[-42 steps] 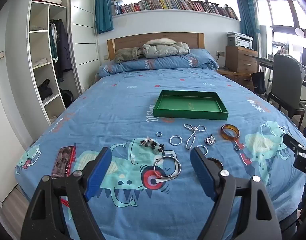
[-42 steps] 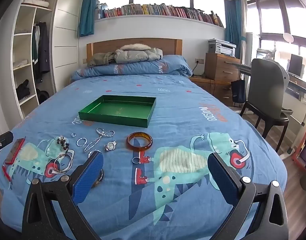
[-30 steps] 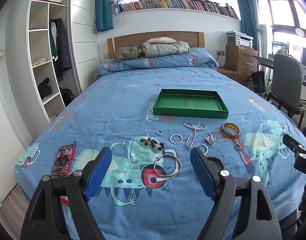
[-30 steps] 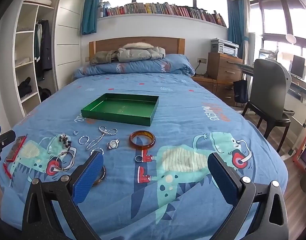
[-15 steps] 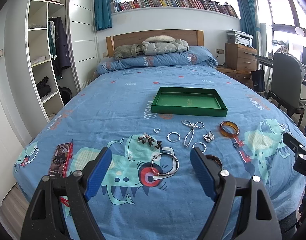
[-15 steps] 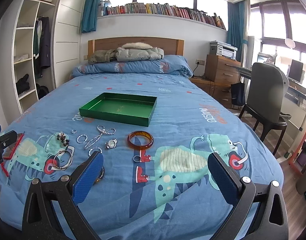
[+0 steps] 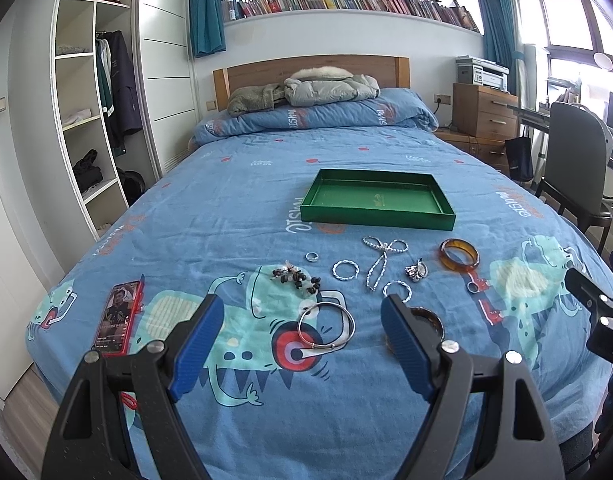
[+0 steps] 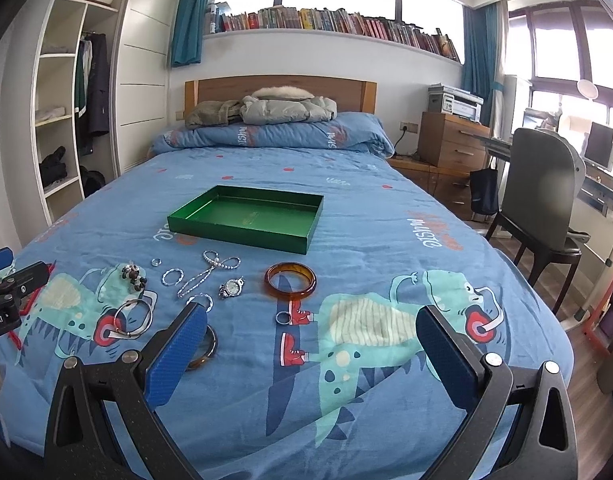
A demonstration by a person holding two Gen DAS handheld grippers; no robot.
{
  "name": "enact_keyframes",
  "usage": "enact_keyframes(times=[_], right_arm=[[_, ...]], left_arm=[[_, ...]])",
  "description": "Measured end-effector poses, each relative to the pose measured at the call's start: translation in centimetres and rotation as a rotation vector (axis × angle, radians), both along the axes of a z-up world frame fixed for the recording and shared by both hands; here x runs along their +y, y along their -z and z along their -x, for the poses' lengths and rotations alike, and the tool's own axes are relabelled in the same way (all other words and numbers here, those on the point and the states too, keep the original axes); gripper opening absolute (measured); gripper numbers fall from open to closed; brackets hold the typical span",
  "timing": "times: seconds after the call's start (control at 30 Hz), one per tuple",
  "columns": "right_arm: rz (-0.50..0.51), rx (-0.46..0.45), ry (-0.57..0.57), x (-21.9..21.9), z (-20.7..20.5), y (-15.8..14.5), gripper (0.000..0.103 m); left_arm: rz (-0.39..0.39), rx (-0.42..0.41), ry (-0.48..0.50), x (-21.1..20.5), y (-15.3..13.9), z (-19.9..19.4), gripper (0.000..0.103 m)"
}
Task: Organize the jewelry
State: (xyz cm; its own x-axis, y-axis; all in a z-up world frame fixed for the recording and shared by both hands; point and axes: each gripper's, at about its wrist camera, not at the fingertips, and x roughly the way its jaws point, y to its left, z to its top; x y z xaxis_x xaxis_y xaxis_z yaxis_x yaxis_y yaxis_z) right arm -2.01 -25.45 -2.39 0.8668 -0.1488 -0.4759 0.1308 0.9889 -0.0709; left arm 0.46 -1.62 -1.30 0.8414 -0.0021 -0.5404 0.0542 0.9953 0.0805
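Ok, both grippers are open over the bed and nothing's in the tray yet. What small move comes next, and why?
Probably ease the left gripper forward and down onto the silver bangle. It lies almost centred between the open jaws, nearest of the jewelry, clear of the bead bracelet. The green tray looks empty, so any piece may go first. The right gripper has only bedspread between its jaws.

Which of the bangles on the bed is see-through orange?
The amber bangle, lying on the blanket just in front of the green tray. The silver bangle is thin bare metal, and the third, dark brown bangle is half hidden behind the right hand-held gripper's finger.
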Motion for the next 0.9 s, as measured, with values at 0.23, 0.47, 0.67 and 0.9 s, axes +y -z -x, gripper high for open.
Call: enact_keyframes(times=[0.23, 0.47, 0.67, 0.9], right_arm=[[-0.004, 0.003, -0.015, 0.2, -0.2, 0.2, 0.103], [-0.003, 0.003, -0.02, 0.5, -0.5, 0.2, 0.103], [-0.003, 0.01, -0.024, 0.7, -0.9, 0.4, 0.103], [0.0, 0.019, -0.033, 0.9, -1.3, 0.7, 0.103]], left_arm=[[-0.002, 0.007, 0.003, 0.0, 0.0, -0.3, 0.08], [0.005, 0.003, 0.001, 0.5, 0.1, -0.7, 0.08], [0.005, -0.005, -0.008, 0.7, 0.2, -0.9, 0.08], [0.005, -0.002, -0.018, 0.9, 0.4, -1.3, 0.08]])
